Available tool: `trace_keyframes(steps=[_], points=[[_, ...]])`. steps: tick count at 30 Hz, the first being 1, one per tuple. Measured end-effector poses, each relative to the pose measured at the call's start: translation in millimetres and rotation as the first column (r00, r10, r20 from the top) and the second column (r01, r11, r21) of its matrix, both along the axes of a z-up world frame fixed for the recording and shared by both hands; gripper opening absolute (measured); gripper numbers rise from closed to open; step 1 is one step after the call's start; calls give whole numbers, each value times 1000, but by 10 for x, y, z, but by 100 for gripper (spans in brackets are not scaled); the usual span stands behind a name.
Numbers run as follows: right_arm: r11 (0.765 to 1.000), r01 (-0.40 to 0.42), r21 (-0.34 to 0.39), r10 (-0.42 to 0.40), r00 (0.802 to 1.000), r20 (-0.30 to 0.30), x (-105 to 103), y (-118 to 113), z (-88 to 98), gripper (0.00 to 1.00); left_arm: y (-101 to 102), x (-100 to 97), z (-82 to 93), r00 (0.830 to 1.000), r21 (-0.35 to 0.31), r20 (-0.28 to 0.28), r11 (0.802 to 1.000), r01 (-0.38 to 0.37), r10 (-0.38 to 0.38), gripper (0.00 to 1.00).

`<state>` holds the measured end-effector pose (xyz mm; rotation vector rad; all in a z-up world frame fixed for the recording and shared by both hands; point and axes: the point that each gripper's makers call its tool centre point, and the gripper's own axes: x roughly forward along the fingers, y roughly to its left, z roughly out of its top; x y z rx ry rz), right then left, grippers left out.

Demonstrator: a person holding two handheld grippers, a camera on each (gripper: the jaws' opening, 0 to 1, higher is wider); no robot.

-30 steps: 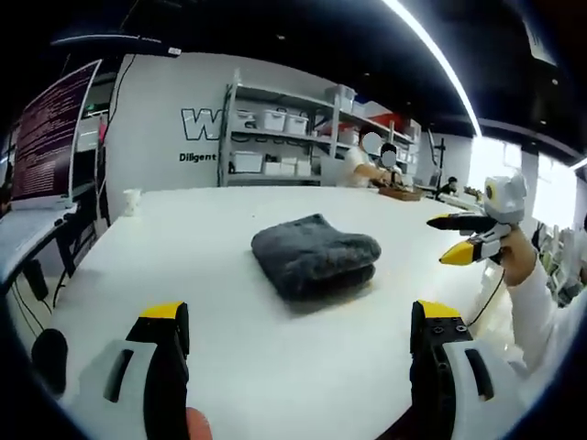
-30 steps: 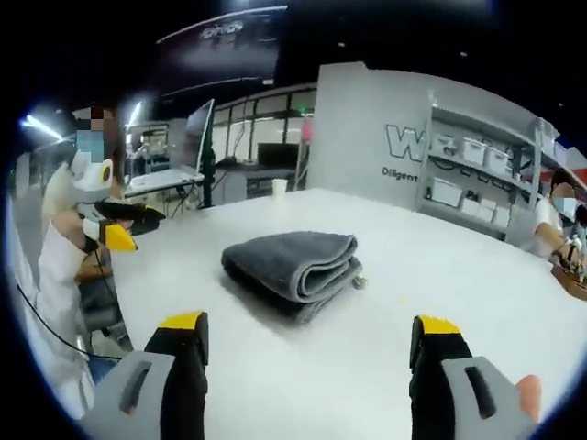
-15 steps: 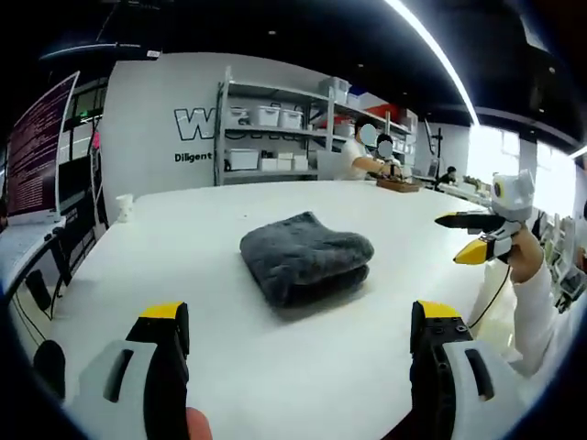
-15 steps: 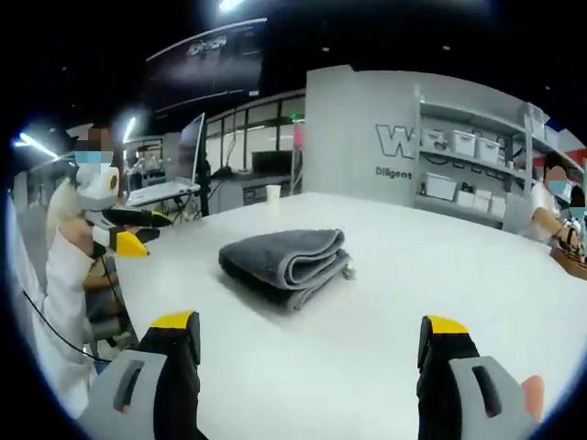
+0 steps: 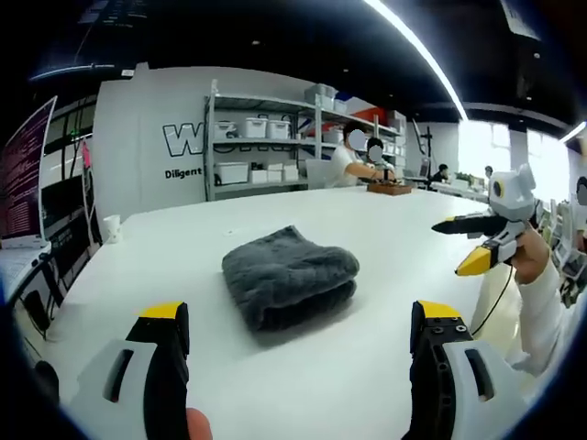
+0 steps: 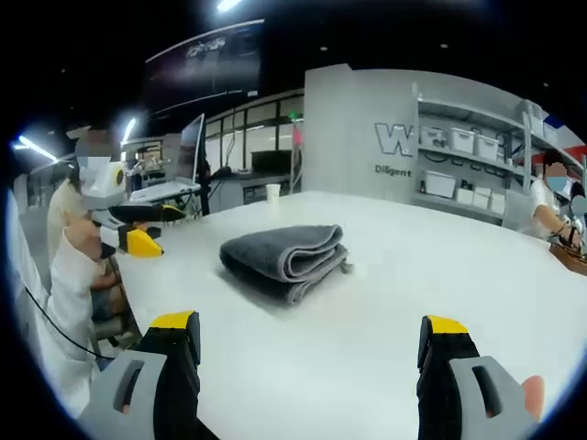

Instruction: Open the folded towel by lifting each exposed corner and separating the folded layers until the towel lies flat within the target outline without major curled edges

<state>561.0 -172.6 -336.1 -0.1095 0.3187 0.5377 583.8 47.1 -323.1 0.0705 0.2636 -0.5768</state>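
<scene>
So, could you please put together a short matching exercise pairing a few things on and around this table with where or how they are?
Things:
1. dark grey folded towel
2. small white paper cup
3. left gripper
4. grey metal shelf rack

States or places:
A. jaws apart, holding nothing
B. against the back wall, carrying white bins
C. folded in layers, mid-table
D. upright near the white table's far edge

Pairs: 1-C, 2-D, 3-A, 4-B

Ceiling light strip (image 5: 417, 55) glared above the table (image 5: 367, 275); soft shadow hugged the towel (image 5: 286, 275); edges warped, slightly blurred.
</scene>
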Motion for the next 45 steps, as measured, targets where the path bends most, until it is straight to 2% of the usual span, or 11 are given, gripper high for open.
trace_keyframes(steps=[6,17,21,25,29,30,33,35,41,44,45], points=[[1000,-22,3,22,1000,-8,-1,45,-4,99,-167,49,45,999,-29,31,999,27,-26,100],[998,-20,-56,19,1000,-23,13,21,2,99,-216,119,3,998,-4,65,1000,27,-27,100],[998,-15,-55,14,1000,-17,28,-8,17,99,-276,133,7,996,32,83,999,20,-23,100],[999,-8,-53,7,1000,-25,27,-57,-7,99,-336,127,75,992,52,125,998,27,-33,100],[999,-16,-51,14,999,-37,10,-80,-34,99,-417,193,229,973,54,226,998,34,-45,100],[999,-15,-49,13,999,-38,4,-89,-37,99,-466,201,274,960,89,268,995,53,-75,100],[999,2,-41,-3,1000,-21,-23,-137,-27,99,-565,240,313,937,195,328,979,54,-117,100],[999,17,-34,-18,1000,-14,-17,-164,-25,99,-623,284,356,914,252,382,967,41,-139,98],[1000,1,-25,-2,1000,-25,-29,-136,-34,99,-764,440,270,896,385,404,923,19,-186,97],[1000,-17,-23,16,999,-28,-39,-84,-40,99,-766,516,260,879,440,439,897,-32,-184,95],[1000,-21,-19,21,999,-28,-39,-68,-40,99,-773,541,271,867,457,463,888,-56,-184,94]])
